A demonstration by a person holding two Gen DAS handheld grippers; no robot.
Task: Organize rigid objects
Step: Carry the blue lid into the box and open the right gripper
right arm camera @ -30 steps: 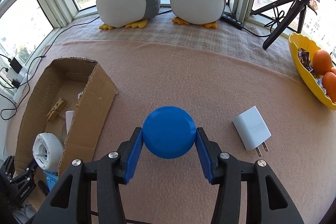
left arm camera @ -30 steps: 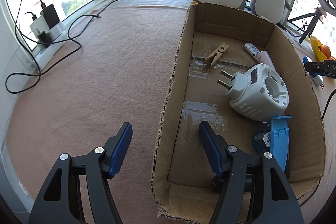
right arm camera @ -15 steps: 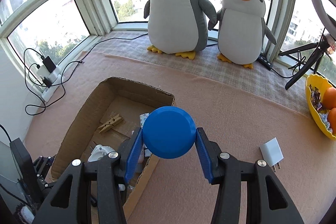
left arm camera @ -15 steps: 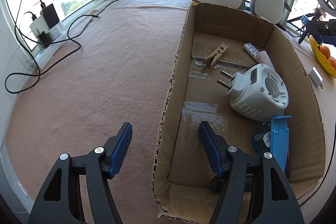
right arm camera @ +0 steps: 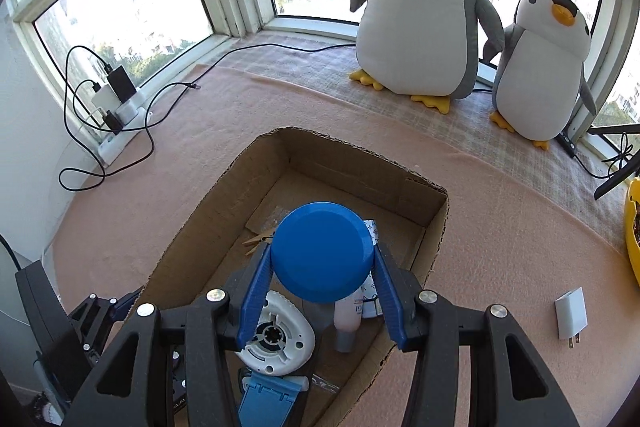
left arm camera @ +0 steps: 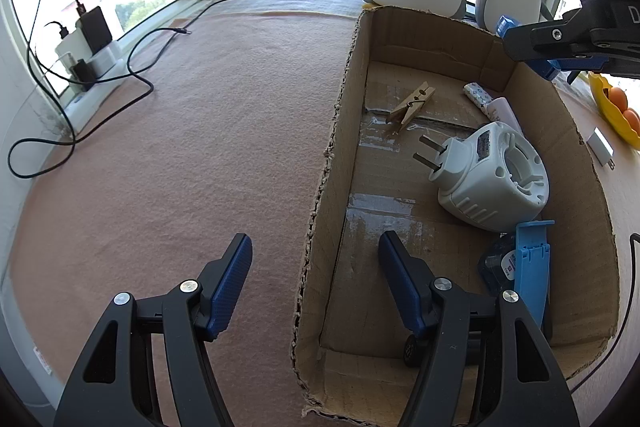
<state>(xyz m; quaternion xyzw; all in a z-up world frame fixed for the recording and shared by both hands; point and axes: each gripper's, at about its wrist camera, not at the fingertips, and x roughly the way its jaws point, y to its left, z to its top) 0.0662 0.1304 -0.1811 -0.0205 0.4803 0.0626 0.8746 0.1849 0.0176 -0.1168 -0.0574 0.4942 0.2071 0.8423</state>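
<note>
Right tongs [right arm camera: 323, 277] grip a blue disc [right arm camera: 323, 251] hiding box contents; left tongs [left arm camera: 316, 281] gape around the cardboard wall [left arm camera: 320, 211].

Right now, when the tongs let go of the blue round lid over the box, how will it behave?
The blue lid looks stiff, probably light plastic. Being round, it may roll or wobble if it lands on its edge. The cardboard box walls should likely stop it.

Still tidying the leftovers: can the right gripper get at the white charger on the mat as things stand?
Probably not yet: the right gripper is shut on the blue lid above the cardboard box. The white charger lies unobstructed outside it.
</note>
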